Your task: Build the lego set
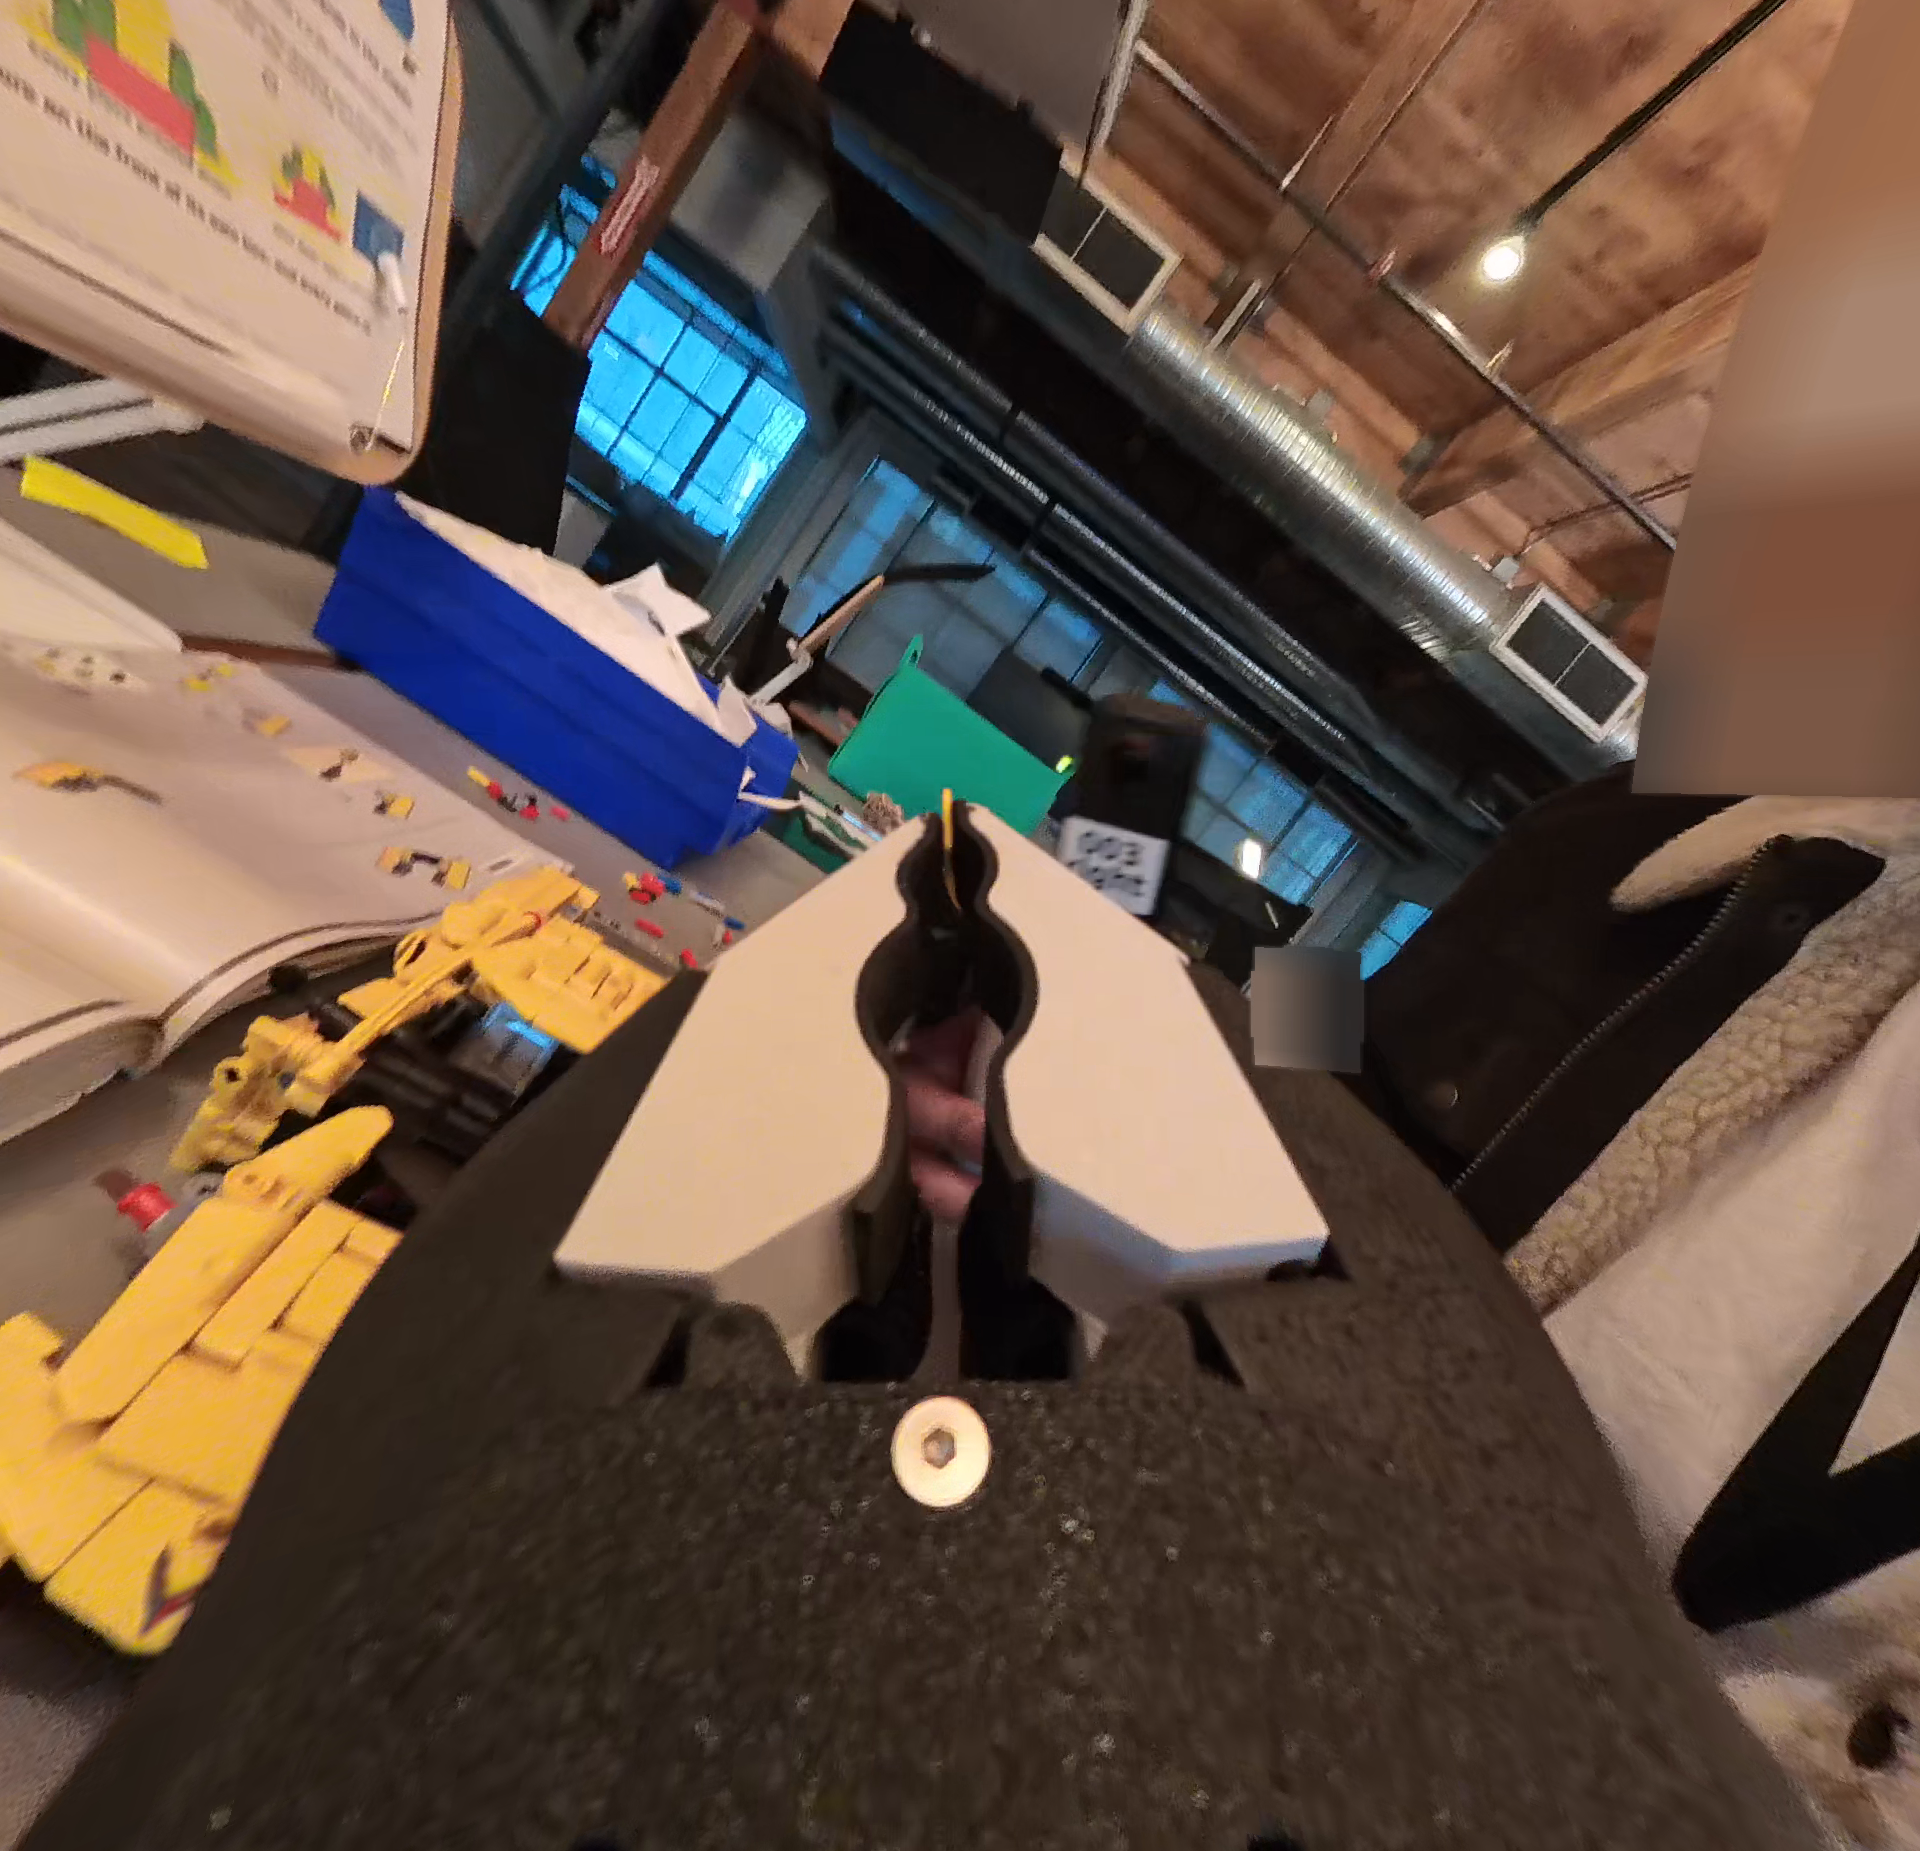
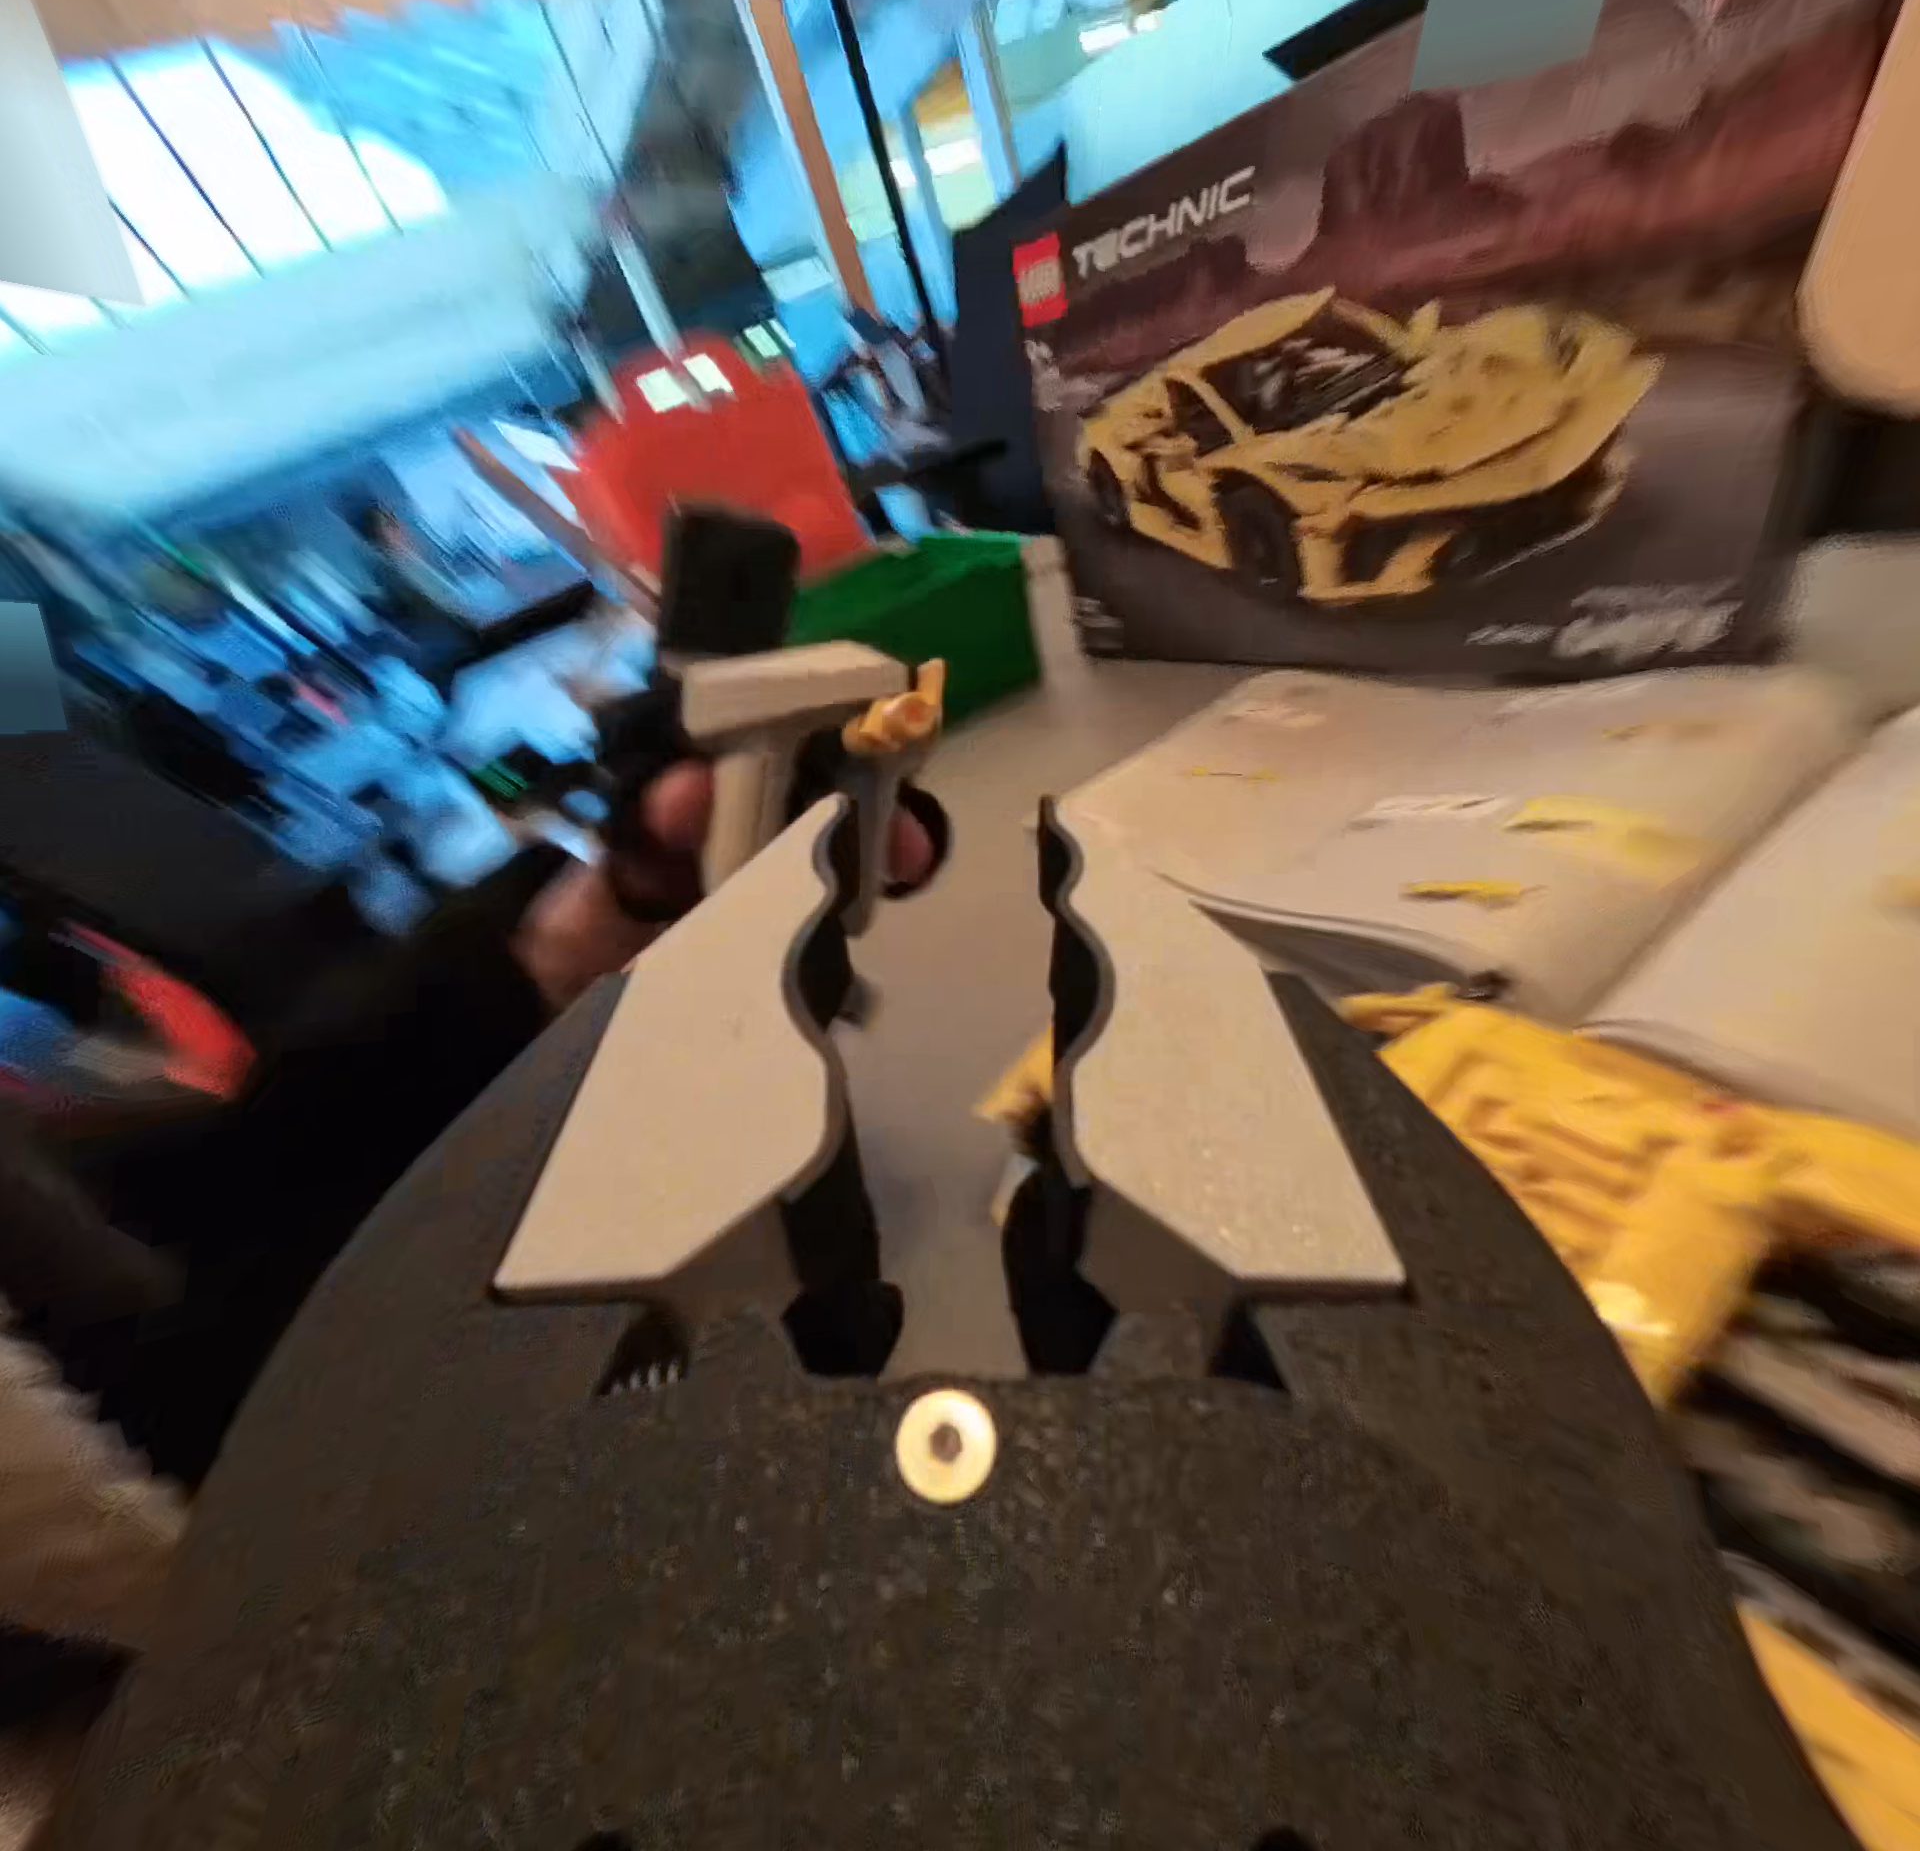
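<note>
A small yellow piece is held up in the air, pinched at the very tips of the left gripper, whose fingers are pressed together on it; in the left wrist view only a thin yellow sliver of it is seen at the tip. The right gripper is pointed toward it from just beside, its fingers parted and nothing carried between them. Below, the half-built yellow car is left lying on the grey table, well apart from the raised piece, with the open instruction booklet beside it and loose red, blue and yellow pins scattered nearby. Behind, the set's box is stood upright, and a blue bin and a green bin are seen further back.

A hand-over or a regrip seems to be in hand. Trouble could come from the grip: so little of the piece is caught that it may be twisted or flicked out if the right fingers are closed off-centre, and it could be lost among the loose parts. The right wrist view is heavily blurred, so alignment cannot be judged well.
</note>
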A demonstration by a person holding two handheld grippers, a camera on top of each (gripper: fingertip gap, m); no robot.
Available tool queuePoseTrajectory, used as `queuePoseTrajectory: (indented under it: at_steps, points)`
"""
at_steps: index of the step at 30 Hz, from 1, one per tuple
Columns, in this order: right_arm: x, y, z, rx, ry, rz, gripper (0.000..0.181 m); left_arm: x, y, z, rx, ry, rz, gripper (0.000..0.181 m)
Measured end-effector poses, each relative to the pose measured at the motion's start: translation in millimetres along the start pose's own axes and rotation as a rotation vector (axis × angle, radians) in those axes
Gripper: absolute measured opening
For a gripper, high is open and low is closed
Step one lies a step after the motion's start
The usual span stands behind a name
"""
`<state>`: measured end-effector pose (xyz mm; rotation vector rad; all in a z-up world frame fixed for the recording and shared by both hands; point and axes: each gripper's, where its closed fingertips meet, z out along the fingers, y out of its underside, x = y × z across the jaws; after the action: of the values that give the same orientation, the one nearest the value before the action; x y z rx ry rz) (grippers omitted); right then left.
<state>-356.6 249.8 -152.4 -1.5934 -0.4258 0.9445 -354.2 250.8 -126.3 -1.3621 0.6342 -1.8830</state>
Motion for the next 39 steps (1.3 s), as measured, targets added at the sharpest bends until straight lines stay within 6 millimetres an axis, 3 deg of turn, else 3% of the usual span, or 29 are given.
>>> queuePoseTrajectory:
  at_steps: [2, 4, 9, 17, 19, 24, 32, 35, 37, 39]
  points:
    - [-10.0, -7.5, -0.4, 0.076, -0.143, 0.238, 0.025, 3.5, -0.3, 2.3, 0.015, 0.012, 0.010, 0.000]
    - [-13.4, -10.5, -1.2, 0.117, -0.212, 0.346, 0.019, 0.0, 1.9, 3.4, 0.013, -0.016, 0.025, 0.000]
    - [-2.3, -19.4, -12.0, 0.170, -0.195, 0.361, 0.000, 4.4, 10.1, 6.7, -0.031, -0.010, 0.075, 0.001]
    - [-5.4, -9.2, -13.6, 0.101, -0.255, 0.411, 0.020, 0.2, 10.8, 8.2, -0.032, -0.050, 0.112, 0.000]
    - [-8.9, -9.6, -12.2, 0.097, -0.281, 0.414, 0.012, 0.6, 14.4, 10.3, -0.049, -0.044, 0.110, 0.001]
    - [-7.3, -13.9, -17.9, 0.036, -0.328, 0.371, 0.007, 5.3, 18.3, 12.5, -0.071, -0.032, 0.141, 0.001]
    - [-19.1, 15.9, -40.1, -0.565, -0.443, 0.070, 0.007, 15.8, 55.0, 10.5, -0.324, 0.019, 0.251, 0.003]
    - [-17.4, 19.2, -42.5, -0.665, -0.447, -0.024, 0.007, 13.5, 60.9, 11.2, -0.364, 0.000, 0.297, 0.003]
    - [-15.1, 7.5, -35.1, -0.581, -0.424, -0.056, 0.009, 11.9, 51.6, 11.3, -0.324, -0.026, 0.323, 0.001]
    - [-14.2, -19.8, -27.5, -0.339, -0.397, -0.051, 0.021, 9.9, 24.0, 10.1, -0.160, -0.070, 0.337, 0.001]
